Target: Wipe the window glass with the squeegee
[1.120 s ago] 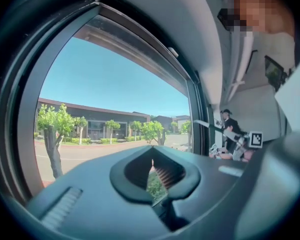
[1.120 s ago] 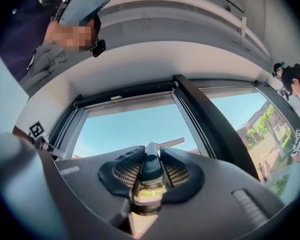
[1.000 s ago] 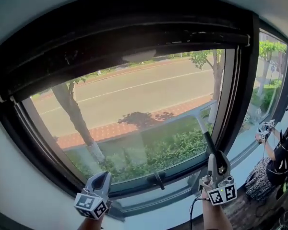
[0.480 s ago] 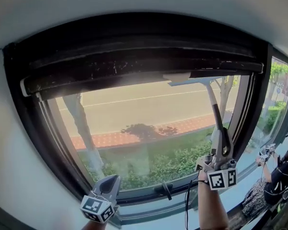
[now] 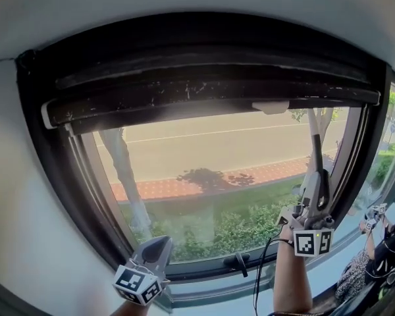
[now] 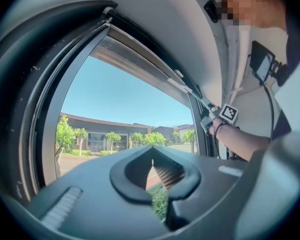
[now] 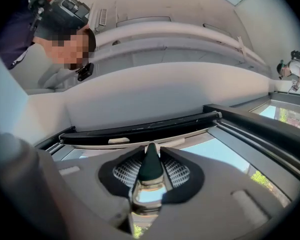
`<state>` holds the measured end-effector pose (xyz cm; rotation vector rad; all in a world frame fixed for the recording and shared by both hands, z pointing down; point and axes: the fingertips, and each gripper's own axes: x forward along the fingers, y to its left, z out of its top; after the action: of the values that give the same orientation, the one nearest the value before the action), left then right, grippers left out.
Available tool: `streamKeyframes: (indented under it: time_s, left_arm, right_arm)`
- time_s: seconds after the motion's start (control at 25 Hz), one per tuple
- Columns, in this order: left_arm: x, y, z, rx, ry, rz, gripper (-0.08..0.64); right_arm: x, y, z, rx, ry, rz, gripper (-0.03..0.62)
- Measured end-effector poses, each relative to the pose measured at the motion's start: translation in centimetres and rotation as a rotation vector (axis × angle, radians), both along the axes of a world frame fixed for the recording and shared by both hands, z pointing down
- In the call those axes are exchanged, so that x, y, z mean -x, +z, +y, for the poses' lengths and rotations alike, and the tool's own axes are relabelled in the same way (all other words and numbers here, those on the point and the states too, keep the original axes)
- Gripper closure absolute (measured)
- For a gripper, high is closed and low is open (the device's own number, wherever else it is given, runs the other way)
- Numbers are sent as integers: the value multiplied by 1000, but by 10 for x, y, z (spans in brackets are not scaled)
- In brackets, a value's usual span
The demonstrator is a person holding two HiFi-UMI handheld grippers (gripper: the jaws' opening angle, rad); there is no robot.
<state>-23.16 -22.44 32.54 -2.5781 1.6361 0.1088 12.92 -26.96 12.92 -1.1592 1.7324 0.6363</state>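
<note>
A large black-framed window [image 5: 197, 41] fills the head view, set in a pale grey wall [image 5: 16, 176]. Its clear glass pane [image 5: 204, 170] shows a tan road, a red brick pavement, a green hedge and a pale tree trunk [image 5: 128, 183] outside. At the lower right corner a second person in dark clothing [image 5: 385, 252] stands by the adjoining pane.

The long squeegee with a silver shaft and dark green grip [image 5: 314, 143] stands nearly upright against the right part of the glass. Its upper end reaches the top edge of the pane, just under the upper frame and close beside a small white piece [image 5: 271, 106] on that frame; the blade itself is hard to make out. The grey right gripper [image 5: 314, 188] is raised at the right of the window, jaws clamped on the squeegee's grip, which the right gripper view shows pinched between the ribbed pads. The grey left gripper [image 5: 157, 247] hangs low at the bottom edge of the frame, well apart from the squeegee, jaws drawn together with nothing between them.

A dark window handle [image 5: 240, 263] sits on the lower frame between the two grippers, and a thin black cable [image 5: 259, 278] hangs beside the right forearm
</note>
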Motion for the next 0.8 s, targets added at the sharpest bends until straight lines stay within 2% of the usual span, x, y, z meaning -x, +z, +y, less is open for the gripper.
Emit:
streamKeyframes:
  time_s: [0.44,0.8]
  left_arm:
    - [7,4,9,7,-13,7,554]
    - [-11,4,28,21,28,18,554]
  right_arm:
    - [5,-2,-8,22,-25,-2,494]
    - [3,23,-1,80,-26,4,494]
